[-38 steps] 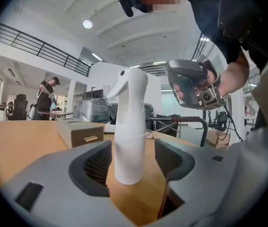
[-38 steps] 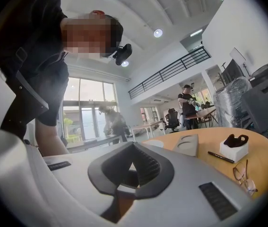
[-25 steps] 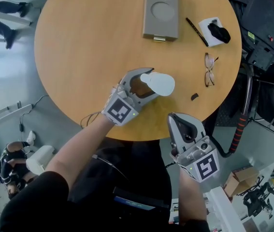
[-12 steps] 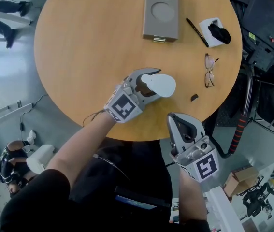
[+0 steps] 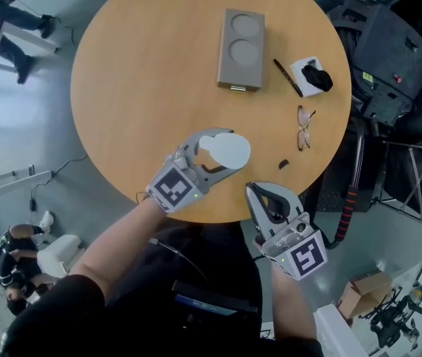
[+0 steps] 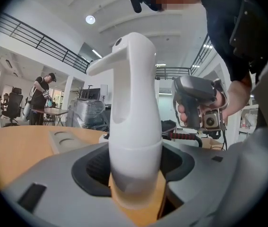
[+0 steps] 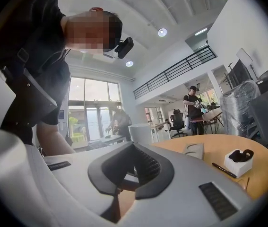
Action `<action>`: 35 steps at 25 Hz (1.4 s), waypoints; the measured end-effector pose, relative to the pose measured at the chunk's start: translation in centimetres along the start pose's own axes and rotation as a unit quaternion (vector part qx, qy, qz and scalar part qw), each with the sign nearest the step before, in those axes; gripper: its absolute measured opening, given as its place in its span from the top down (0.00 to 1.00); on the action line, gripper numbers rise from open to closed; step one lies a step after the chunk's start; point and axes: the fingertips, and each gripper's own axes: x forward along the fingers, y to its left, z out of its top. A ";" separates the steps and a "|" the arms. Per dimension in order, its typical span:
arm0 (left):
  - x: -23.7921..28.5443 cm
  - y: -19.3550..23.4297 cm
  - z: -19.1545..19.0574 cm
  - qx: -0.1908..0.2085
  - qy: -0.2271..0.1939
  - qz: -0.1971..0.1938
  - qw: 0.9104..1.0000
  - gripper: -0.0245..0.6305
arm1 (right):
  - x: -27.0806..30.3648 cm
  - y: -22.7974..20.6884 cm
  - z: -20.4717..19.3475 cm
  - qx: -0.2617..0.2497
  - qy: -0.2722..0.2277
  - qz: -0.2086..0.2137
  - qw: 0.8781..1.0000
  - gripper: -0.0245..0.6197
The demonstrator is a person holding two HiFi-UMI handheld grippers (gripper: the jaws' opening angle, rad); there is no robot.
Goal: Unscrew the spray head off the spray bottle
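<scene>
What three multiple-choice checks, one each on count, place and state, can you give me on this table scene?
1. How many round recesses has the tray?
A. two
B. one
C. four

2. Where do the glasses lie in the head view?
A. left of the tray
B. right of the bottle
C. on the tray

3. How do the right gripper's jaws stand?
A. wide open
B. closed on the bottle
C. shut, empty

Answers: 1 A, two circles show on its top; 2 B, they lie near the table's right edge; 3 C, its jaws meet with nothing between.
</scene>
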 end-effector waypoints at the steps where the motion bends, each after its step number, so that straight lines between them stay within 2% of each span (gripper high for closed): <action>1: -0.6 -0.2 1.0 0.000 0.003 0.002 1.000 0.50 | 0.1 0.6 0.8 -0.002 0.000 0.004 1.000 0.95; 5: -2.5 -1.2 4.7 0.007 0.006 0.006 1.000 0.50 | 0.4 2.5 3.6 -0.012 0.006 0.025 1.000 0.95; 10: -5.9 -3.0 9.4 -0.005 -0.007 0.008 1.000 0.50 | 0.6 5.4 6.9 -0.036 0.017 0.039 0.998 0.95; 14: -7.4 -4.2 12.2 -0.008 0.002 0.015 1.000 0.50 | 0.3 6.6 9.6 -0.045 0.002 0.031 0.998 0.87; 17: -8.5 -4.9 14.0 -0.008 0.008 0.020 1.000 0.50 | 0.5 7.5 11.3 -0.041 0.009 0.031 0.999 0.83; 19: -9.5 -5.2 15.0 -0.010 0.007 0.020 1.000 0.50 | 1.0 8.3 12.5 -0.038 0.010 0.035 0.999 0.75; 20: -10.0 -5.5 15.5 -0.010 0.008 0.018 1.000 0.50 | 1.3 8.8 13.1 -0.036 0.009 0.038 0.999 0.67; 25: -11.1 -7.3 17.0 -0.003 0.014 0.001 1.000 0.50 | 2.8 10.6 15.8 -0.043 0.005 0.055 0.998 0.49; 27: -10.9 -7.8 17.3 -0.001 0.016 -0.003 1.000 0.50 | 3.4 10.7 16.7 -0.039 0.003 0.063 0.997 0.45; 33: -10.5 -9.2 18.5 0.008 0.026 0.011 1.000 0.50 | 4.1 11.8 18.7 -0.050 0.000 0.097 0.994 0.45; 35: -10.2 -9.6 19.1 0.012 0.029 0.019 0.999 0.50 | 3.8 12.0 19.7 -0.055 -0.006 0.106 0.993 0.51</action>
